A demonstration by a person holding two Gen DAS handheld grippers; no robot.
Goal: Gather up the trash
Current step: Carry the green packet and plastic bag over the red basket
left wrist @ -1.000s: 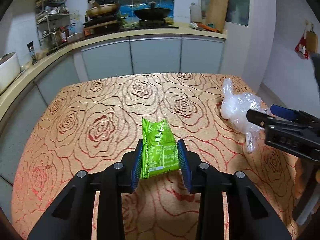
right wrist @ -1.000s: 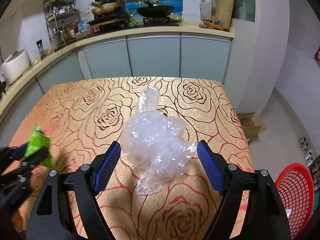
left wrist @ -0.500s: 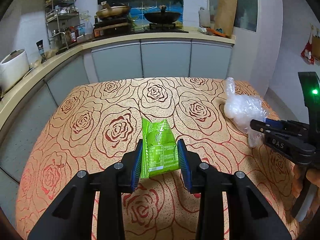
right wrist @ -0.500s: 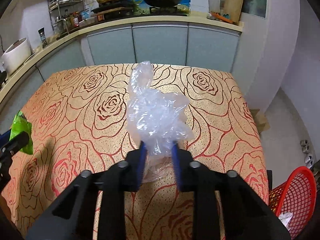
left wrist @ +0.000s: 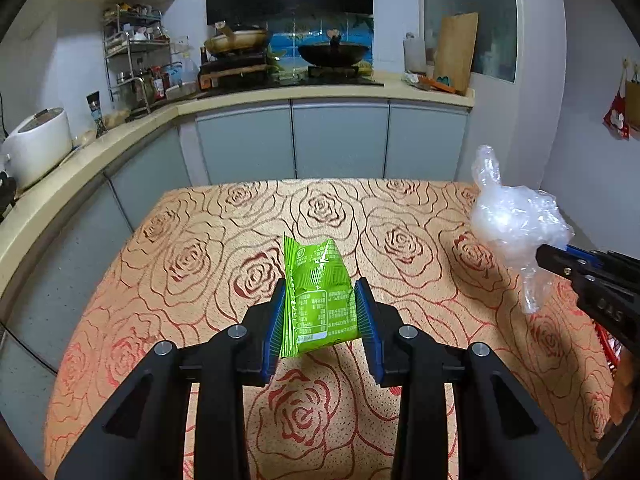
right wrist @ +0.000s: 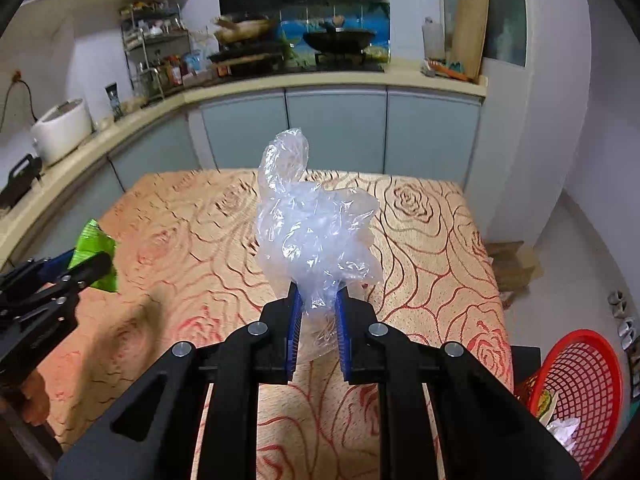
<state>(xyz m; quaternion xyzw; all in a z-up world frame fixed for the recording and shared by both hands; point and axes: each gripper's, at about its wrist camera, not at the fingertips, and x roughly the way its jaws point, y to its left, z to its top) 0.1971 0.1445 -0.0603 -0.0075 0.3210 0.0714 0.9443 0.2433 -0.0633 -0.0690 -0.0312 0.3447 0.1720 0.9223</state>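
Note:
My left gripper (left wrist: 320,312) is shut on a green snack wrapper (left wrist: 318,296), which hangs a little above the rose-patterned tablecloth (left wrist: 200,264). My right gripper (right wrist: 318,320) is shut on a crumpled clear plastic bag (right wrist: 312,224), lifted off the table with its bulk standing above the blue pads. In the left wrist view that bag (left wrist: 514,220) and the right gripper (left wrist: 560,260) show at the right edge. In the right wrist view the green wrapper (right wrist: 94,248) and the left gripper (right wrist: 84,268) show at the far left.
A red mesh basket (right wrist: 576,384) with some trash in it stands on the floor right of the table. Flattened cardboard (right wrist: 512,260) lies on the floor beyond it. Kitchen counters (left wrist: 332,92) with a stove, woks and a rice cooker (left wrist: 36,144) wrap the back and left.
The right gripper closed from wide open onto the plastic bag and lifted it off the table. The left gripper kept its hold on the green wrapper and rose slightly.

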